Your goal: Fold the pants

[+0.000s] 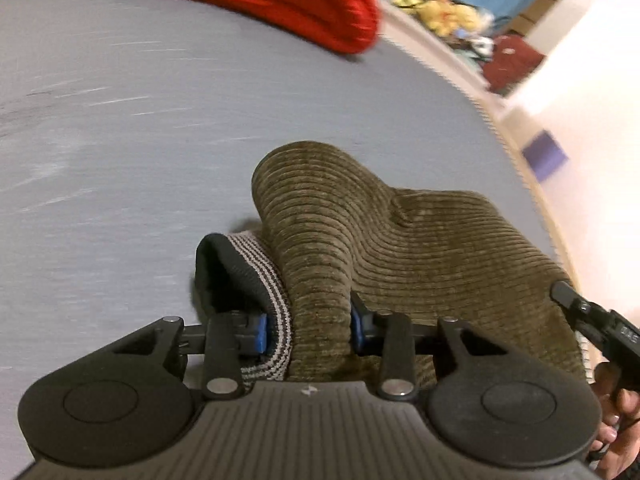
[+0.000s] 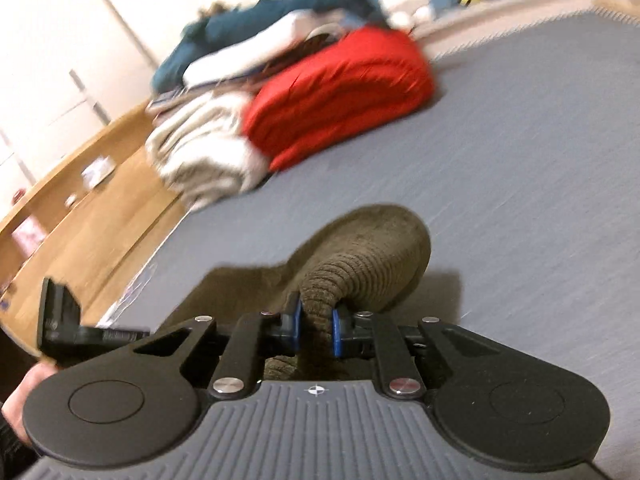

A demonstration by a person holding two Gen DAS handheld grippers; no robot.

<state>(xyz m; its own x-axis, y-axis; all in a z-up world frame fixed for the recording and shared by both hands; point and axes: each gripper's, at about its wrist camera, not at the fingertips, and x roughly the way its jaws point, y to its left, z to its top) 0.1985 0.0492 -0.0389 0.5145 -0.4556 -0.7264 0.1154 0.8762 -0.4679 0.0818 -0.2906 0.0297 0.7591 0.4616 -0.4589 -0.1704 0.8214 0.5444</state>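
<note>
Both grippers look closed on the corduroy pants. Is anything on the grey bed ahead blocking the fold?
Nothing visible. The grey bed ahead of the pants is bare; the red bundle and beige pile sit at the far edge, apart from them.

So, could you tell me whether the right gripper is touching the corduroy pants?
Touching. The right wrist view shows the right gripper with both blue pads pressed on a bunched fold of the pants.

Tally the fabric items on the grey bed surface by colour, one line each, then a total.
Olive corduroy pants: 1
Red folded item: 1
Beige folded item: 1
Total: 3
</note>
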